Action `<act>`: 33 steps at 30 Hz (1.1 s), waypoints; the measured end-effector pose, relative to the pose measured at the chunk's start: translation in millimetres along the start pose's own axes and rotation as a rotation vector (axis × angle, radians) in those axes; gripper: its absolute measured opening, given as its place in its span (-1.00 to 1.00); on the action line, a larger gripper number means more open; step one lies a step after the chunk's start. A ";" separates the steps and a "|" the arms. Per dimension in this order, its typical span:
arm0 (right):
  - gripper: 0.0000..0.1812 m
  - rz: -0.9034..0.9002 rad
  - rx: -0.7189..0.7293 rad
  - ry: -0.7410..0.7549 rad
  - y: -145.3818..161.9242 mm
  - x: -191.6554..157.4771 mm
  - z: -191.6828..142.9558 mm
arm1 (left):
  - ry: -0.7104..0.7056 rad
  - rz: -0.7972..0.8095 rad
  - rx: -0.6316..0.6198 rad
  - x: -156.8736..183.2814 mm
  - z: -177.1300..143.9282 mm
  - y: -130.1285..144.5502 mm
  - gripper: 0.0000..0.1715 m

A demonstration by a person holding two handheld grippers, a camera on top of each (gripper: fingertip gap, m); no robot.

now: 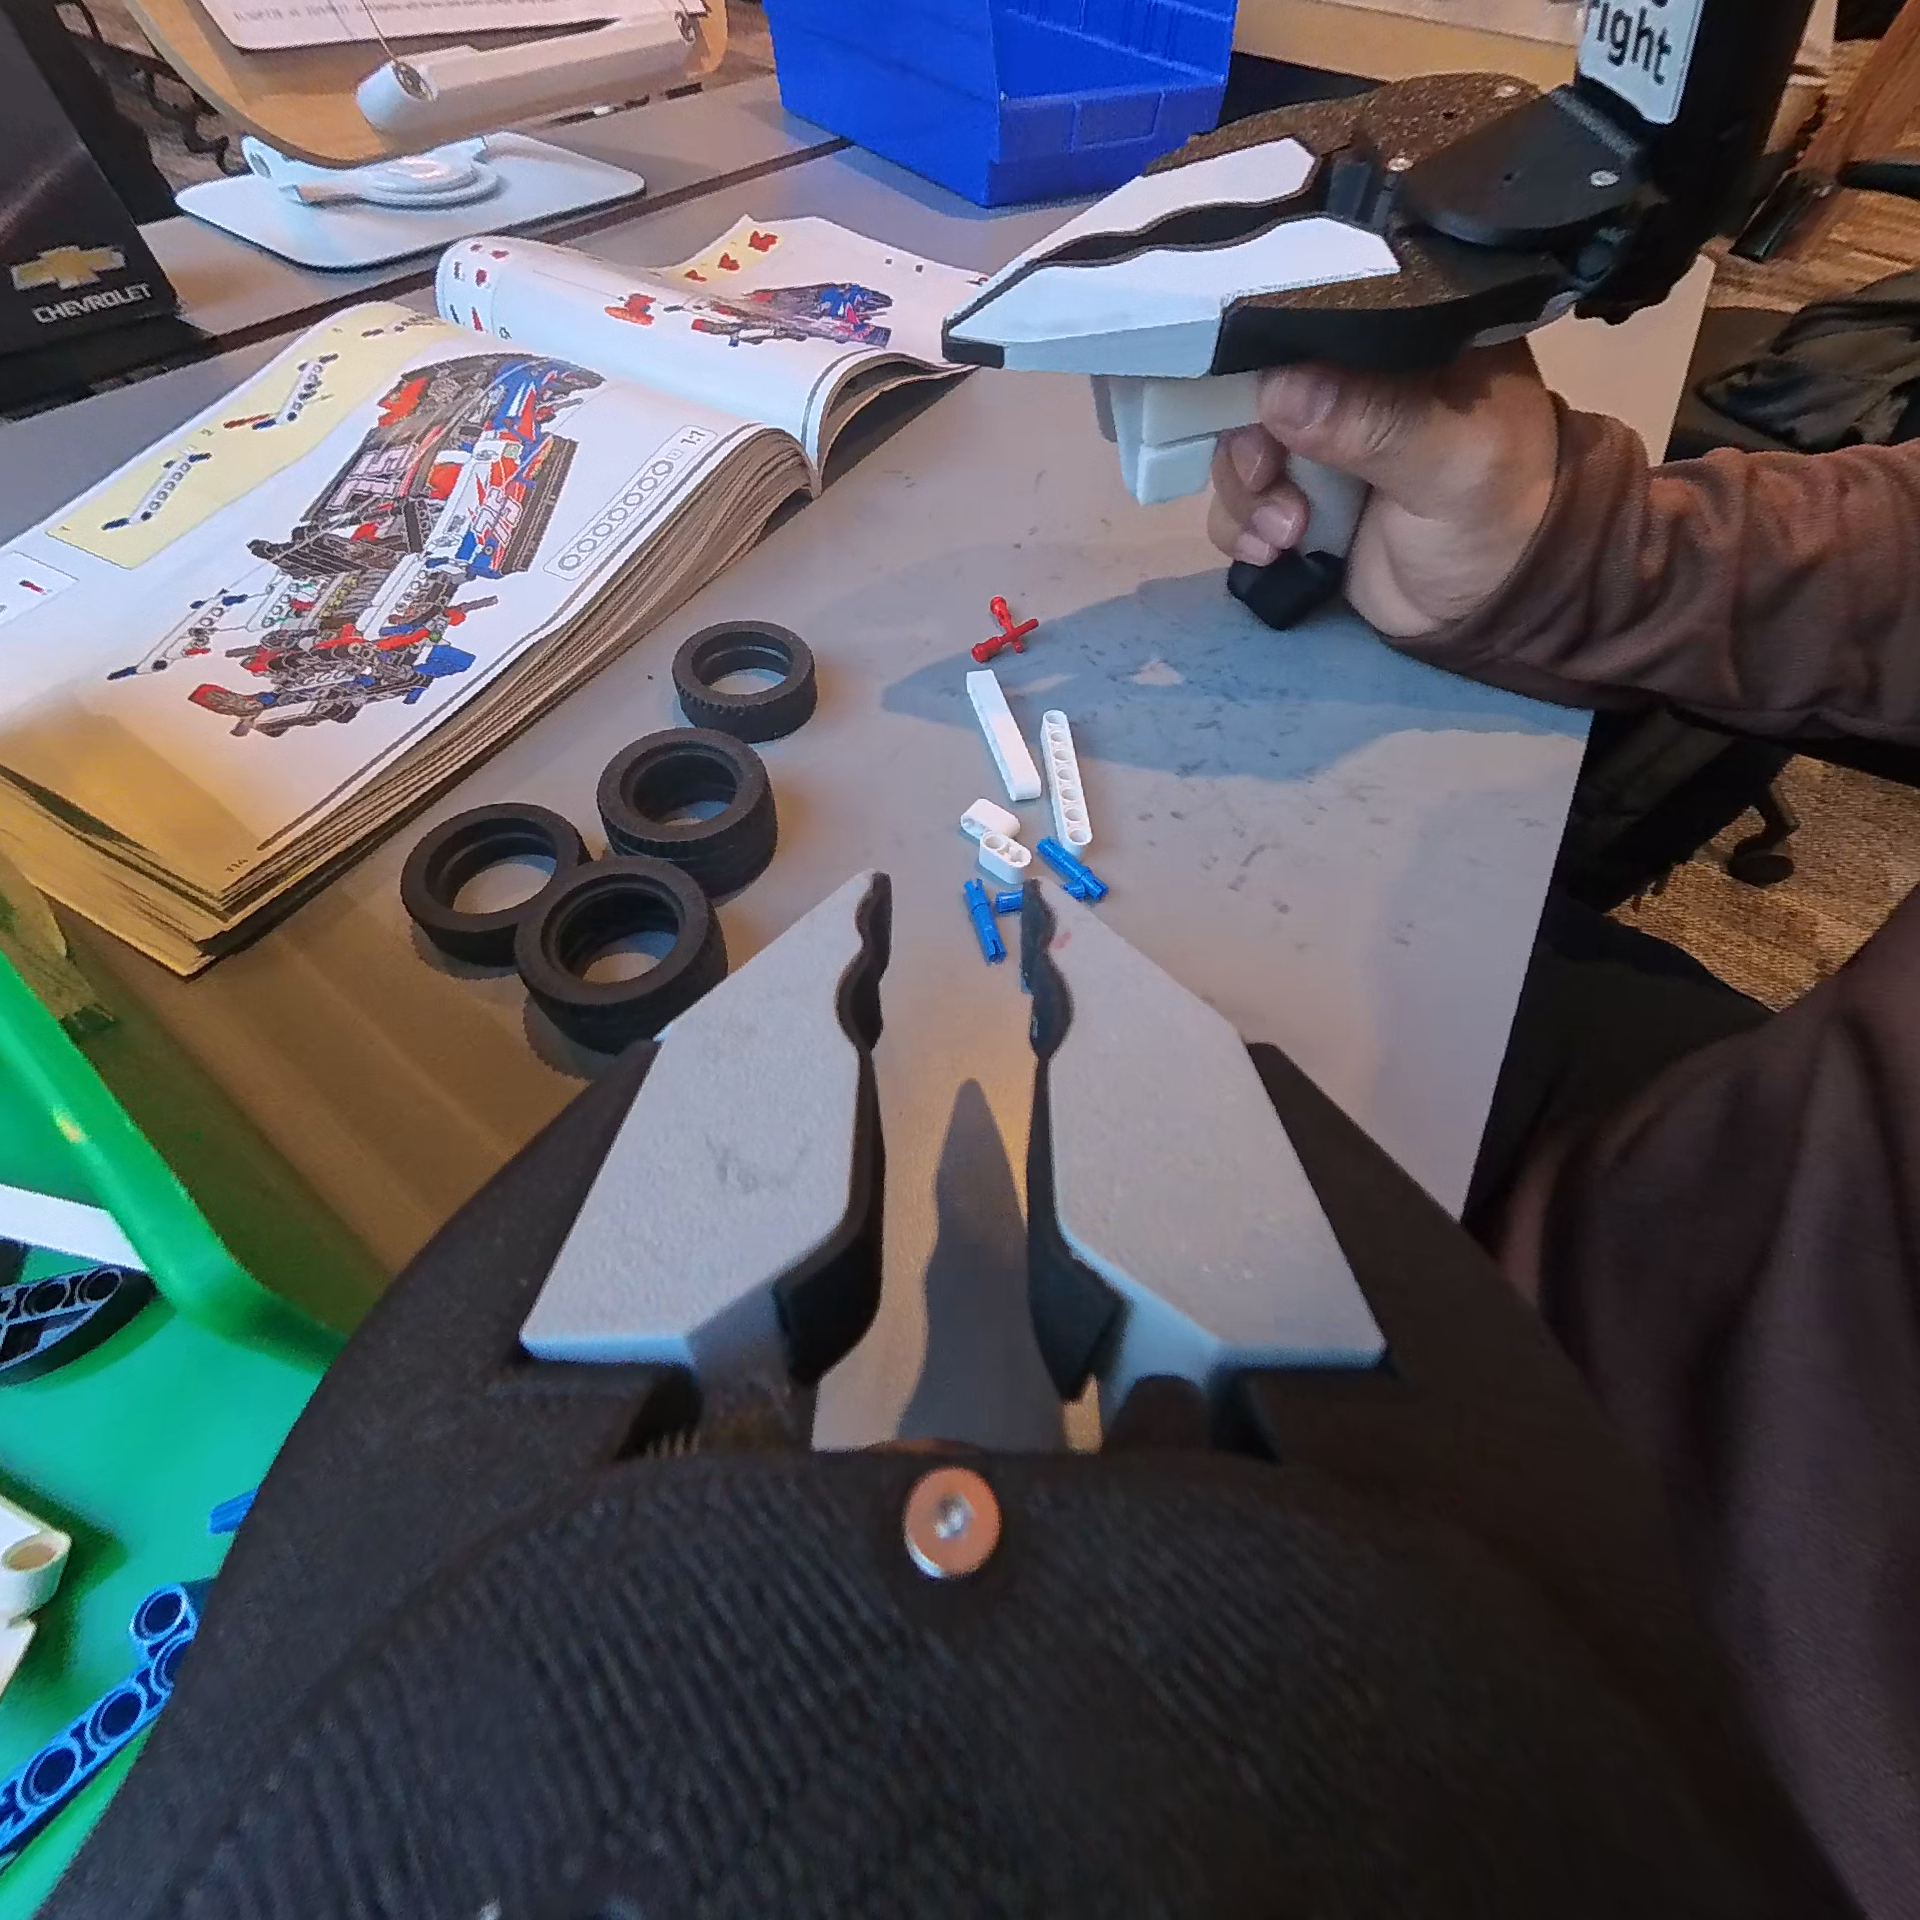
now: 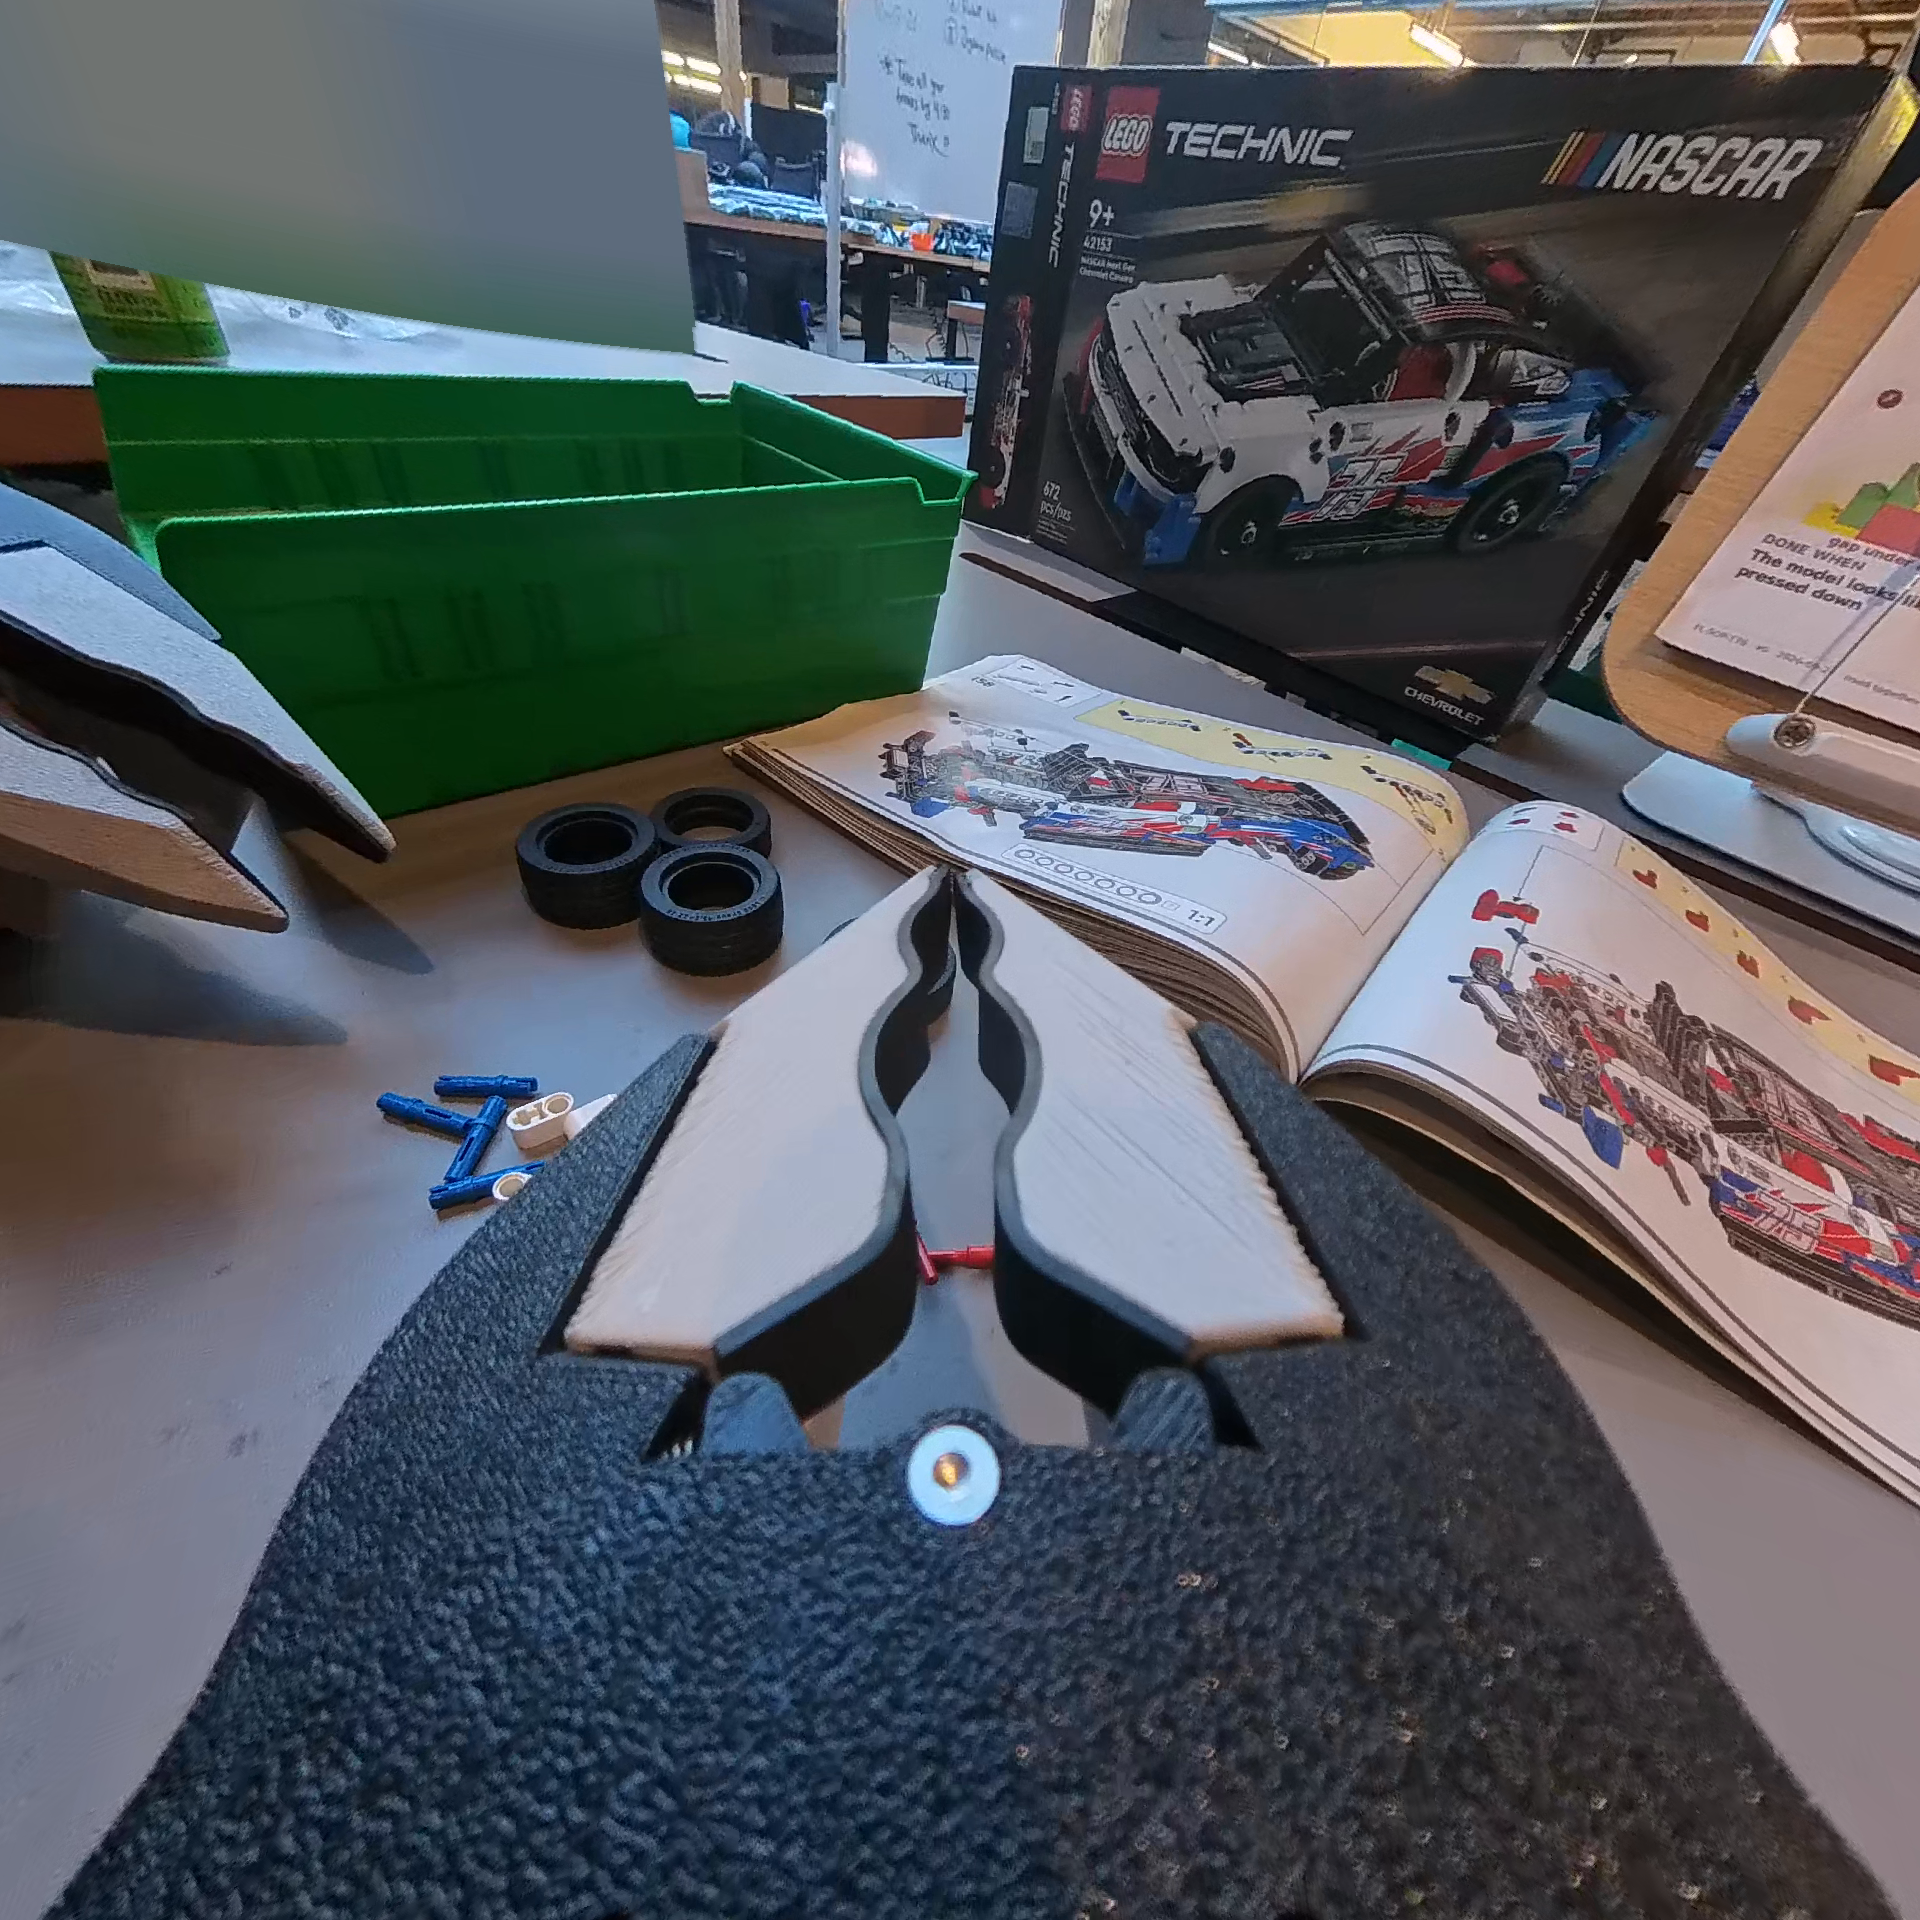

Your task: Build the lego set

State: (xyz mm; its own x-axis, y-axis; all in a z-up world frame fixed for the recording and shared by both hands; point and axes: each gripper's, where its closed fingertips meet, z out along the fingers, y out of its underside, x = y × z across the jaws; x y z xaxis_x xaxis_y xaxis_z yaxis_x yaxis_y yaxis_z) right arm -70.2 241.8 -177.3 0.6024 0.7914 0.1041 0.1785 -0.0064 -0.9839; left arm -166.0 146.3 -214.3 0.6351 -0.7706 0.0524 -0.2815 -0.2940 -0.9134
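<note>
Left gripper [image 1: 956,935] fingers slightly parted, empty, above blue pins [image 1: 982,920] and white beams [image 1: 1065,779] near desk [image 1: 1299,883] right edge. Beyond, bare desk, right gripper [image 2: 952,883] fingers closed, empty. Leftward, four tires [image 1: 686,805], instruction booklet [image 1: 343,582].

The right gripper [image 2: 952,883], fingers closed and empty, hovers over the table [image 2: 208,1299] between tires [image 2: 649,883] and manual [image 2: 1299,935].
</note>
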 end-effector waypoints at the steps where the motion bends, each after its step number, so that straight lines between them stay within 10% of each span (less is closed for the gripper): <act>1: -1.00 0.000 0.000 0.000 0.0 0.0 -0.1 | 0.000 0.001 0.000 0.1 0.1 0.0 -0.74; 12: -1.00 -0.025 -0.013 0.019 1.6 1.0 1.9 | 0.022 0.001 0.092 8.4 -12.5 -11.2 -0.55; 18: -1.00 -0.037 -0.020 0.027 2.4 0.8 2.4 | -0.093 -0.002 0.190 -28.2 -77.3 -77.6 -0.76; 28: -1.00 -0.054 -0.034 0.011 4.1 -2.8 5.0 | -0.167 0.338 -0.647 -252.3 -91.2 -13.4 -0.80; 33: -1.00 -0.057 -0.020 0.009 2.4 -3.4 3.4 | -0.011 0.388 -0.853 -275.5 -68.1 23.1 -0.86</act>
State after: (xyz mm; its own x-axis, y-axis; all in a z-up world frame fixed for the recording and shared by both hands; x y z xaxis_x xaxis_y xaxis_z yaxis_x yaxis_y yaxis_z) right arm -74.4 241.2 -180.4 0.5979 0.7852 0.1614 0.2281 0.0263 -0.9733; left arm -396.5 313.3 -222.2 0.3914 -0.8979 -0.2016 -0.9050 -0.3358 -0.2613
